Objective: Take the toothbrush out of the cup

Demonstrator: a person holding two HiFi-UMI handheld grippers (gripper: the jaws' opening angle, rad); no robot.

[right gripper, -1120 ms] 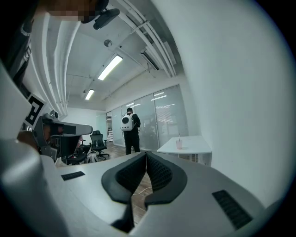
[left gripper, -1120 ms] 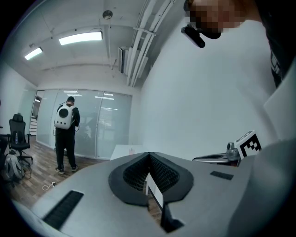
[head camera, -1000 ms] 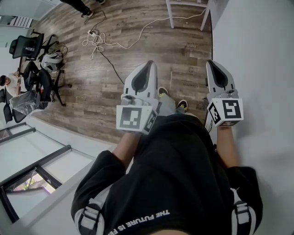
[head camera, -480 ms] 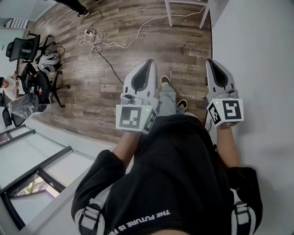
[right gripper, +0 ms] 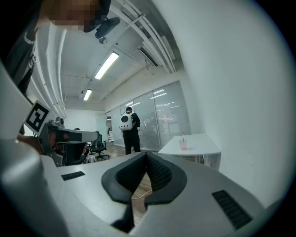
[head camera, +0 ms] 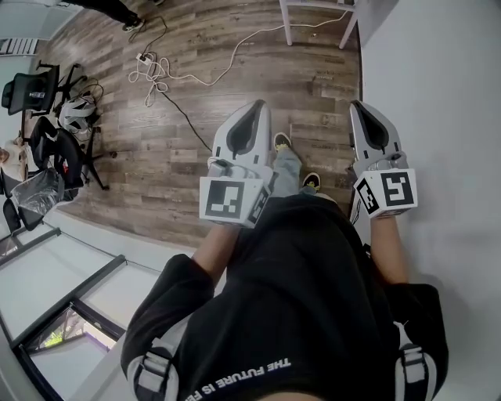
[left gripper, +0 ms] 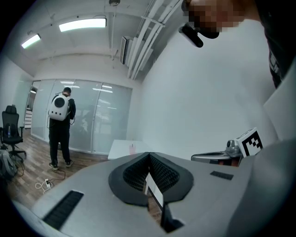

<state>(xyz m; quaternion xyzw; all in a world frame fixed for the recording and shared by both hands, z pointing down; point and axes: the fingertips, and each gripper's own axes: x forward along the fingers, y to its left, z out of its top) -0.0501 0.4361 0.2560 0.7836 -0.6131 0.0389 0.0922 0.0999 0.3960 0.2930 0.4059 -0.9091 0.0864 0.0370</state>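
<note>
Legible print: white capitals on the person's black T-shirt (head camera: 297,313) read "THE FUTURE IS FE…", cut off at the frame edge. The marker cubes carry black-and-white square codes and no text.

Left gripper (head camera: 253,106): jaws closed tip to tip, nothing between them. Right gripper (head camera: 359,106): likewise closed and empty. Both are held out in front of the body, above the grey-brown wood-plank floor (head camera: 196,133).

The head view shows only the legs of the white table (head camera: 287,23). Both gripper views show its top, well apart from the grippers, with a small translucent pink cup (right gripper: 183,145) standing on it. A thin stem rises from the cup, probably the toothbrush (right gripper: 182,136), though it is too small to confirm. The gripper views also show a person wearing a white backpack (right gripper: 126,120) at a glass partition.
</note>
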